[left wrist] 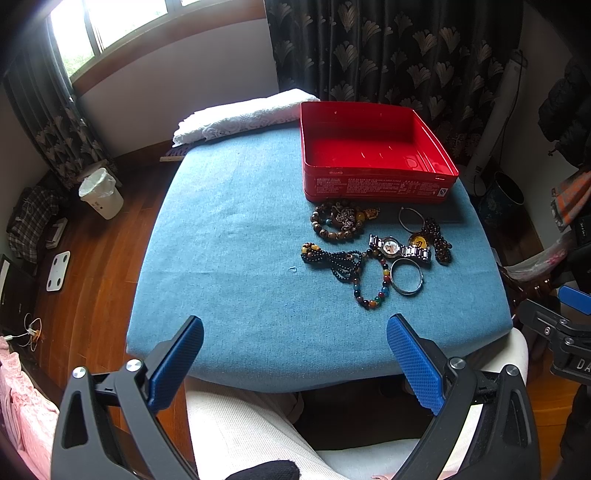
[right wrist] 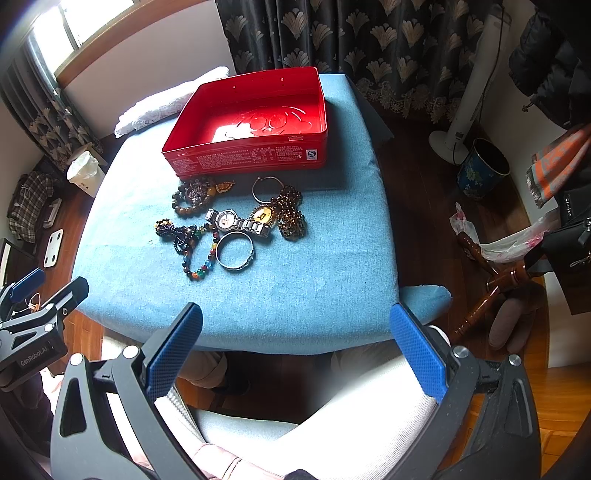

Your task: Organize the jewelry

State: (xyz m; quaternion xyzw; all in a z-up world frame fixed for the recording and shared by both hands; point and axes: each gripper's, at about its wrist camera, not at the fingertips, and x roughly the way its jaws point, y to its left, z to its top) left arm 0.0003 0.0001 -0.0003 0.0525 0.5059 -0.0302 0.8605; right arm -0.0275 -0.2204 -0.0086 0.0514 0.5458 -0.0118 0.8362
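Item 1. Left gripper (left wrist: 295, 354): fingers spread wide, nothing between them, held off the near table edge above the person's pale trousers; likely a waiting pose before the first pick.

Item 2. Right gripper (right wrist: 295, 347): fingers likewise wide apart and empty, at the near edge, aimed at the jewelry toward 12 o'clock.

Item 3. Table, covered in a blue cloth (left wrist: 229, 258): soft and matte, which should keep small pieces from sliding.

Item 4. Jewelry, loose cluster at mid-table, all outside the tin:
- silver bangle (right wrist: 235, 250), nearest, lying flat;
- multicoloured bead bracelet (right wrist: 199, 258), at the bangle's 9 o'clock, touching the dark bead strand (right wrist: 176, 233);
- wristwatch (right wrist: 236, 221), face up, just beyond the bangle;
- gold pendant (right wrist: 263, 216) with brown bead chain (right wrist: 291, 214), at the watch's 3 o'clock;
- thin wire hoop (right wrist: 266, 189), and brown bead bracelet (right wrist: 195, 197), closest to the tin.

Item 5. Red tin (right wrist: 243, 160): open, empty, at 12 o'clock just beyond the cluster; presumably the destination.

Item 6. White lace cloth (left wrist: 236, 116), folded, far left corner.

Item 7. Room: wooden floor, white bin (left wrist: 100, 192) at 10 o'clock, patterned dark curtain (left wrist: 388, 48), window (left wrist: 110, 26), standing fan (right wrist: 469, 96) at 2 o'clock.
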